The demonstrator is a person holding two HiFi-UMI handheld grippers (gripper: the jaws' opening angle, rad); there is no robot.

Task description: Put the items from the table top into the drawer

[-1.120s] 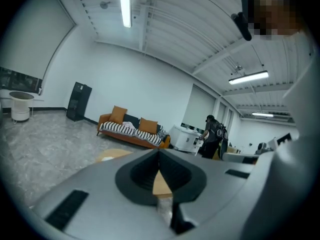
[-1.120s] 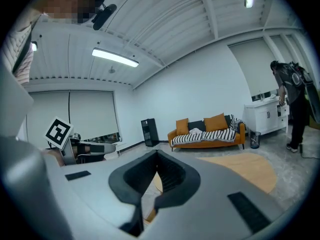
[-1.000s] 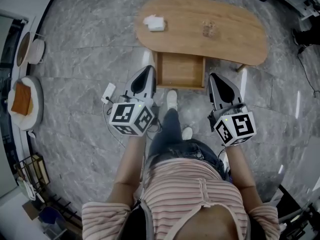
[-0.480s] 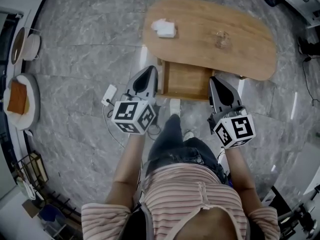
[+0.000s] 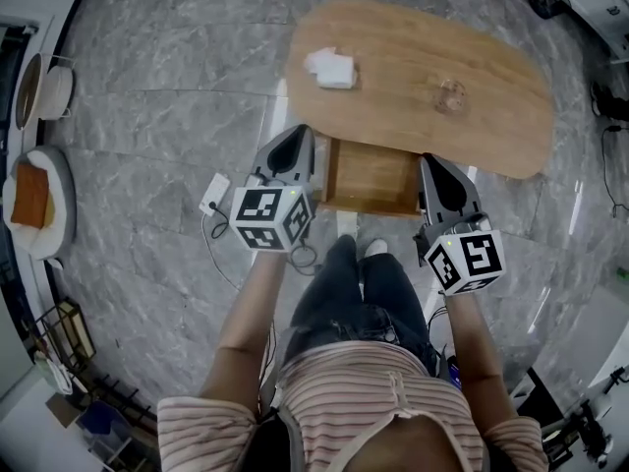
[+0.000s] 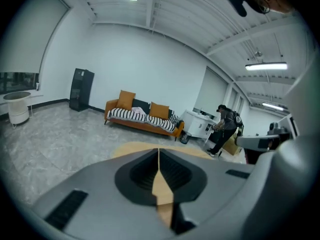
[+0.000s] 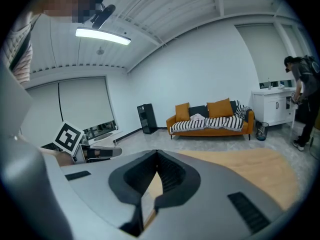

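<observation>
Grey marbled floor (image 5: 147, 96) fills the head view; at its far left a round side table (image 5: 61, 170) bears an orange slab (image 5: 31, 195); a white power strip (image 5: 214, 193) lies on the floor just left of the left gripper (image 5: 297, 138); that gripper is held beside the left wall of the drawer (image 5: 371, 177), and its own view shows its jaws pressed together, nothing between them; the drawer stands pulled out from under the oval wooden table (image 5: 393, 116); a white item (image 5: 331, 67) lies on the table's left part; a small clear glass piece (image 5: 452, 94) sits on its right part, well apart from the white item; the right gripper (image 5: 433, 163) is held at the drawer's right side, its jaws likewise closed on nothing; both gripper views look over the table toward an orange sofa (image 6: 145, 119) with a striped cover, and a person (image 6: 223, 129) stands by a white cabinet to its right.
</observation>
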